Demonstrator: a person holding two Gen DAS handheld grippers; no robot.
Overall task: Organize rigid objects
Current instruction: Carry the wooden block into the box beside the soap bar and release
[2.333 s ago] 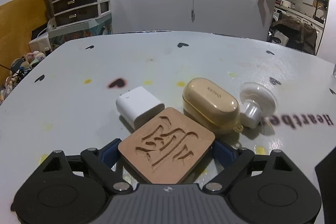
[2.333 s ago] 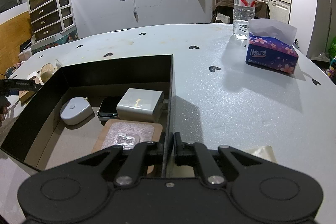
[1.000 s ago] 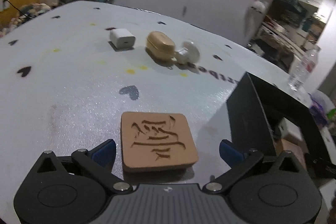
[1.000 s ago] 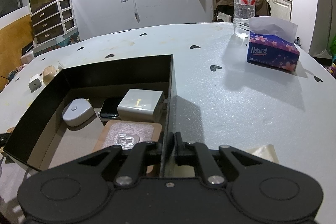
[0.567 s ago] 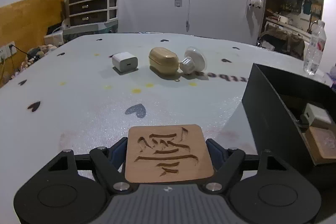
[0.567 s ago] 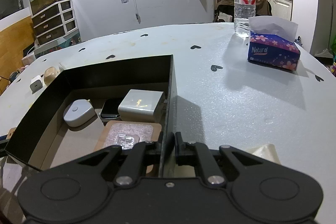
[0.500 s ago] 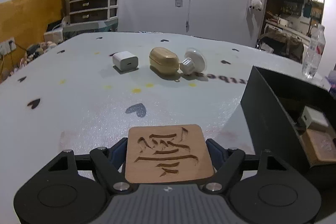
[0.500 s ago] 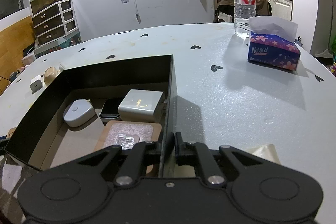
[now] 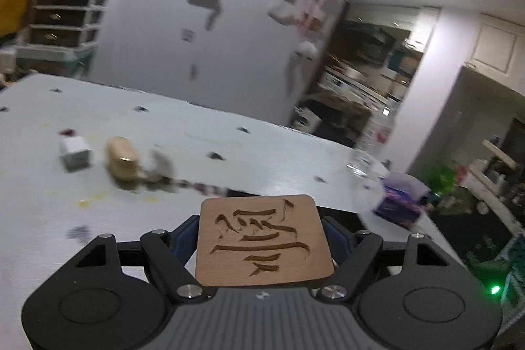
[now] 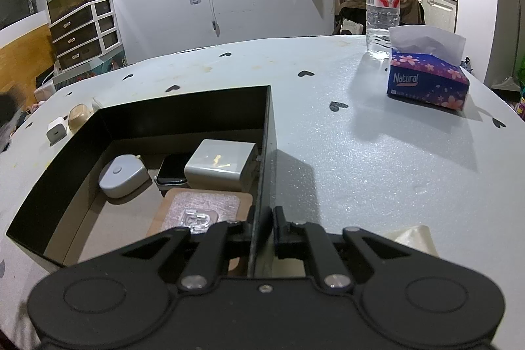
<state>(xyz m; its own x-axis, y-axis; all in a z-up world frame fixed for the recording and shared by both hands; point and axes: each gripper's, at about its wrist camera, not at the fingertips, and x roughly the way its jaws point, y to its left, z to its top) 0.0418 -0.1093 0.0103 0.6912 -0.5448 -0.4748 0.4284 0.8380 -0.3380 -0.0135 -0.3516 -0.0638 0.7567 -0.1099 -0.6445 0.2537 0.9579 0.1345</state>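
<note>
Wooden tile (image 9: 264, 241) lifted off table, clamped in left tongs (image 9: 264, 235), surroundings blurred, right tongs (image 10: 262, 227) pinching box wall (image 10: 262, 186).

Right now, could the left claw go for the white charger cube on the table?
Probably not: the left claw is shut on the carved wooden coaster, so nothing else fits between its pads. The white charger cube itself sits unobstructed.

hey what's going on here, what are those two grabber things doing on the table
A person is tidying small items into a black box. The left tongs grip a carved wooden tile, held up off the table. The right tongs are clamped on the box's side wall. Inside already lie a grey charger, a smartwatch and a grey oval gadget. A white plug and a tan case wait outside.
</note>
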